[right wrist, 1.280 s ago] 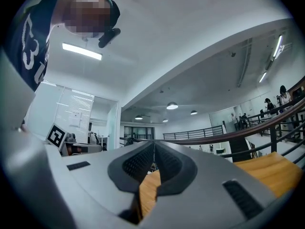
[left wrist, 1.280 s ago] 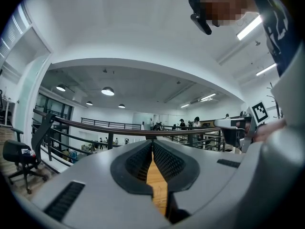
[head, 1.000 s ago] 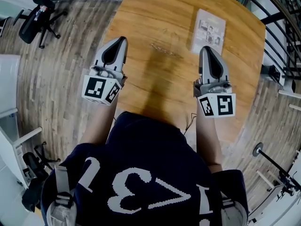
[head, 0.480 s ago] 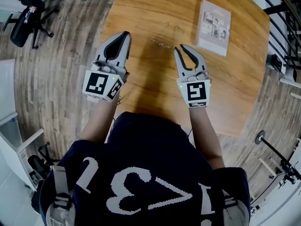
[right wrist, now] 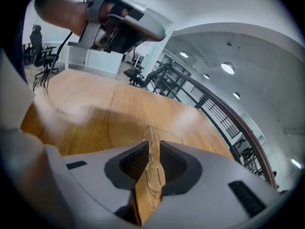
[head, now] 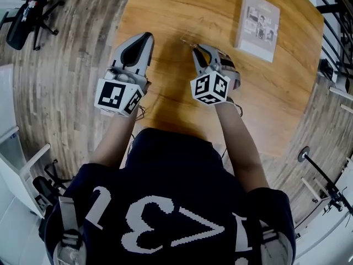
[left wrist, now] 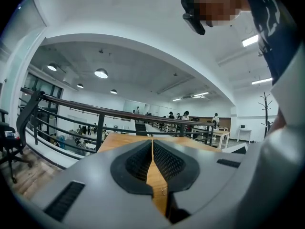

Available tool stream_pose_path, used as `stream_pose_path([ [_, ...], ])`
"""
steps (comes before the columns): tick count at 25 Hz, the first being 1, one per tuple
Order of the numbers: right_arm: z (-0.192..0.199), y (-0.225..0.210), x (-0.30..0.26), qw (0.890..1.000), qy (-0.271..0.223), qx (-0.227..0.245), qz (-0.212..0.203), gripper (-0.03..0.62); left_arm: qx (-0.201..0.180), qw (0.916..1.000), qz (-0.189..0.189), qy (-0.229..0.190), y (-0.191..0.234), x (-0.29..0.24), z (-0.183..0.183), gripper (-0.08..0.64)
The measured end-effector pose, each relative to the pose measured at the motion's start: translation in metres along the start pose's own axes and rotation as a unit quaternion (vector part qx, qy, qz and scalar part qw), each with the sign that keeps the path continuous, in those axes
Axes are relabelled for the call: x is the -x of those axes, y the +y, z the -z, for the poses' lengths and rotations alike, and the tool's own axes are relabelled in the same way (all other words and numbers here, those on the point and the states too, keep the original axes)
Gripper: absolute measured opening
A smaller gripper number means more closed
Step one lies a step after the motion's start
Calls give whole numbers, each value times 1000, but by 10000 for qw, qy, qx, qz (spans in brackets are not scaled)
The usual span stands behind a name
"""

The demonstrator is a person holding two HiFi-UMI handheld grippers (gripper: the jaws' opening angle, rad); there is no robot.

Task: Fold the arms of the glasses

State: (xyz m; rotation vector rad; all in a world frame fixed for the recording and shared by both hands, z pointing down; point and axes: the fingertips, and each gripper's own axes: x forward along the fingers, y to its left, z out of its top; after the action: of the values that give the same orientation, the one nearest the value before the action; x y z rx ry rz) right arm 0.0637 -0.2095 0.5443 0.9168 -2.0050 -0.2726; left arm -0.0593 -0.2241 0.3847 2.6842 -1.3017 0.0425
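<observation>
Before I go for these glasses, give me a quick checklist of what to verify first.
1. Glasses lined up between the jaws of the right gripper: ok.
2. Right jaws apart, not yet pressing: ok.
3. Left gripper ready to help: not ok, shut and empty.
4. Fold state of the arms: cannot tell, wire too thin.
5. Booklet lying apart from the glasses on the table: ok.

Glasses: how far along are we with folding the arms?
Done: nothing yet. The glasses lie on the table with an arm apparently still out. In hand: the right tool is open with the glasses between its jaws, not gripped. The left tool is shut and empty. Left: folding both arms.
</observation>
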Motion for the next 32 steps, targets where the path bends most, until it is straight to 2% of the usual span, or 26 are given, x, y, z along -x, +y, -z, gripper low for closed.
stream_pose_path([
  [3,10,9,-11,9975,378,593,-68,91,17,10000,-3,19,3,-1,3,21],
  [7,17,11,-21,9935,641,937,-52,86,29,10000,-18,38,8,-3,6,21],
  [10,17,7,-24,9943,637,850,-35,49,49,10000,-27,51,11,-4,8,21],
  [16,3,-6,-3,9978,236,608,-103,39,138,9999,31,66,15,-4,7,21],
  [20,-18,-14,28,9973,-280,587,-351,38,281,9985,436,168,8,-9,7,21],
  [24,-42,-17,67,9914,-779,749,-736,38,399,9952,849,289,-3,-14,3,23],
  [29,-59,-14,109,9775,-1107,1295,-1247,38,656,9832,1609,559,-27,-24,1,25],
  [30,-61,-12,115,9745,-1139,1408,-1324,37,712,9789,1809,638,-34,-27,2,46],
  [32,-64,-8,126,9688,-1169,1653,-1430,38,886,9692,2151,811,-48,-33,3,152],
])
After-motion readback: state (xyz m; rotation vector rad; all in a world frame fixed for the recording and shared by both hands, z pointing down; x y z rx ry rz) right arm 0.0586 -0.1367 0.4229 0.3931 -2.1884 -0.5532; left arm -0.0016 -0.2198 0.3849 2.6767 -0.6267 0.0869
